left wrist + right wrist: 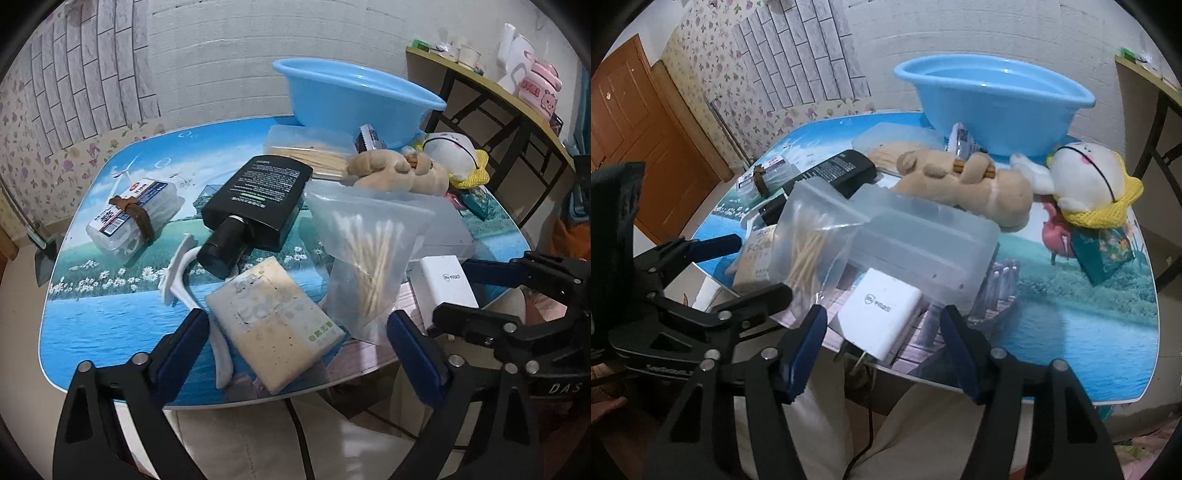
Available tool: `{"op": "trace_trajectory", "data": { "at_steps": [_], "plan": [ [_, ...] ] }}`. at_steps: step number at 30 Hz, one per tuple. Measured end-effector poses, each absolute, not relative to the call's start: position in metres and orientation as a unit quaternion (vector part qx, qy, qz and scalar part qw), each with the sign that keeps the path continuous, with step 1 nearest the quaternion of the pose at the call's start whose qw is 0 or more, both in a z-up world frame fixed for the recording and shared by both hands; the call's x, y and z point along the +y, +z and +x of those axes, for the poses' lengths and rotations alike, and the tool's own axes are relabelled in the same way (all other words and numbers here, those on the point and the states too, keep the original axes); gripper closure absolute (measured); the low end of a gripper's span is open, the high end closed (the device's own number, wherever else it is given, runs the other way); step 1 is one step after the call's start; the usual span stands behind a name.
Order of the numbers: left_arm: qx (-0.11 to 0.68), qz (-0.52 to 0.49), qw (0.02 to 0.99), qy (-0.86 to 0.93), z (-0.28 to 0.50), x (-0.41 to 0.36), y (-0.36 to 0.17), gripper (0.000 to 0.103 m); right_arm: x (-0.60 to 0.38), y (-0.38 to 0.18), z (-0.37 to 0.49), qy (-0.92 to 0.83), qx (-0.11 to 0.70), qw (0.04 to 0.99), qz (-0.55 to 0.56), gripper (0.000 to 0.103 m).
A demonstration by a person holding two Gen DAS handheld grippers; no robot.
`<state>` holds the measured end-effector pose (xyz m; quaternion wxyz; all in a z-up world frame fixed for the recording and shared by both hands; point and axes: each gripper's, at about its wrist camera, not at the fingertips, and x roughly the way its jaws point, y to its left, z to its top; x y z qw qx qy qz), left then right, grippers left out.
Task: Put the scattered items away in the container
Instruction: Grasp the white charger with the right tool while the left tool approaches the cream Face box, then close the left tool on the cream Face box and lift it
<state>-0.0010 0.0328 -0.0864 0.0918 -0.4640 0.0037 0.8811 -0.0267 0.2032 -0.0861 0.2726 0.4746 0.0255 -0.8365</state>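
A blue plastic basin (354, 96) (993, 110) stands at the table's far side. Scattered before it lie a black bottle (255, 199), a beige tissue pack (275, 328), a bag of cotton swabs (369, 254) (809, 243), a white charger (445, 291) (881, 317), a tan plush (395, 171) (971, 181), a white plush in yellow net (1089, 184) and a clear box (923, 243). My left gripper (295, 332) is open, its fingers either side of the tissue pack at the near edge. My right gripper (882, 332) is open around the charger.
A banded clear floss box (133, 221), a white plastic spoon (177, 266), a toothpick box (306, 147) and a green carton (1104, 251) also lie on the scenery-print table (110, 325). A shelf (491, 88) with clutter stands at the right. A wooden door (635, 140) is left.
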Motion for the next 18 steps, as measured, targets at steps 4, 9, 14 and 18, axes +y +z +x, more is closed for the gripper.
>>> {"op": "trace_trajectory", "data": {
  "at_steps": [4, 9, 14, 18],
  "plan": [
    [0.015, -0.461, 0.088, 0.883, 0.001, 0.032, -0.085, 0.022, 0.199, -0.088, -0.024, -0.83, 0.035, 0.285, 0.479, 0.053],
    [0.012, -0.463, 0.074, 0.883, 0.005, 0.021, -0.083, 0.028, 0.212, -0.088, -0.026, -0.829, 0.032, 0.274, 0.487, 0.055],
    [0.003, -0.471, 0.06, 0.88, 0.009, 0.009, -0.086, 0.028, 0.233, -0.088, -0.027, -0.829, 0.01, 0.262, 0.494, 0.055],
    [0.013, -0.472, 0.056, 0.88, 0.01, 0.013, -0.088, 0.028, 0.237, -0.088, -0.026, -0.83, 0.005, 0.257, 0.496, 0.055]
  ]
}}
